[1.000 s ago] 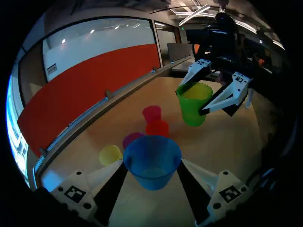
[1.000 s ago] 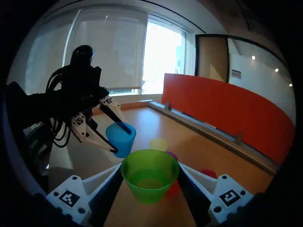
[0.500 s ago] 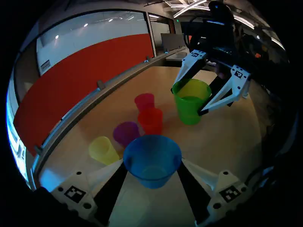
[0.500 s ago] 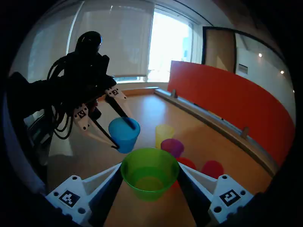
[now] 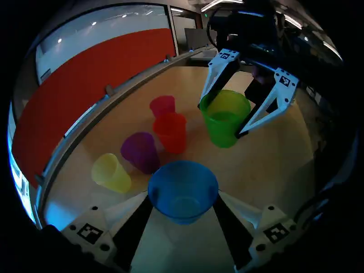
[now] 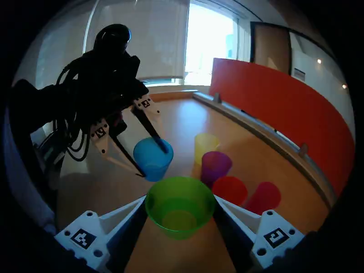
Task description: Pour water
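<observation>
My left gripper (image 5: 183, 196): jaws clamped on the blue cup (image 5: 183, 189), upright, on the near side of the red cup (image 5: 171, 132). Purple cup (image 5: 140, 151) and yellow cup (image 5: 110, 173) stand on the table (image 5: 273, 154) left of the red cup, with the pink cup (image 5: 163, 104) just behind it. My right gripper (image 6: 179, 202): jaws clamped on the green cup (image 6: 179, 214), upright with some water inside, right of the red cup.

Window (image 6: 209, 41) glare backlights the right gripper view, silhouetting the left gripper (image 6: 154, 162); the left gripper view is dimmer, edges bowed.
</observation>
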